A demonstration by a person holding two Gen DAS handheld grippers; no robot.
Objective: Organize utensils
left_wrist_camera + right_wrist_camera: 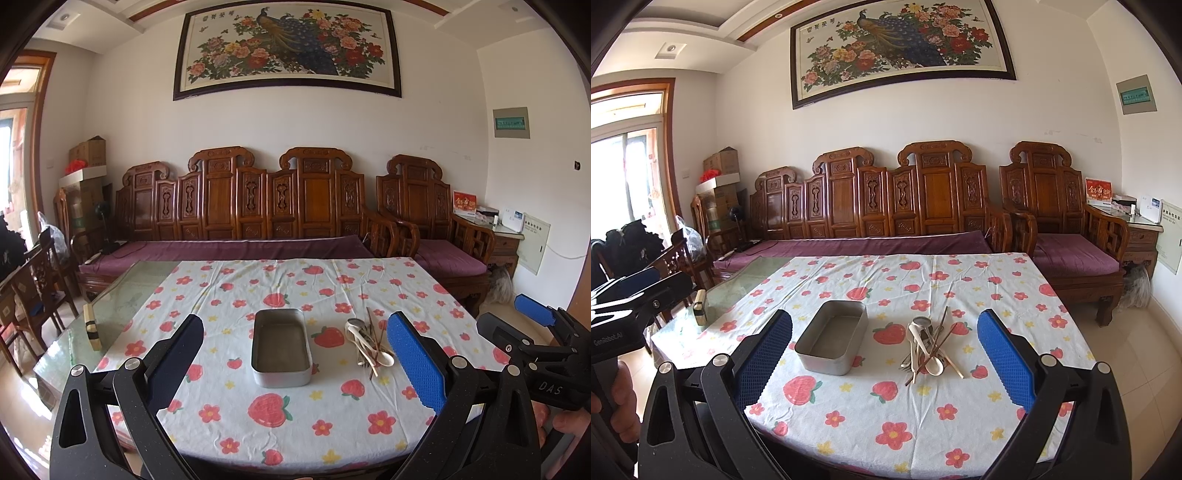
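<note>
An empty rectangular metal tin [280, 349] [833, 338] sits mid-table on a strawberry-print cloth. To its right lies a pile of utensils [369, 347] [929, 350]: cream spoons, a metal spoon, a fork and brown chopsticks, crossed over each other. My left gripper [295, 365] is open and empty, held above the near table edge, in front of the tin. My right gripper [886, 365] is open and empty, near the front edge, in front of the utensil pile. Each gripper shows at the edge of the other's view.
The cloth [332, 413] covers the right part of a glass-topped table [122, 302]. A small wooden brush-like block [91, 326] [700, 302] lies on the bare glass at left. A carved wooden sofa [236, 206] stands behind the table; chairs stand at left.
</note>
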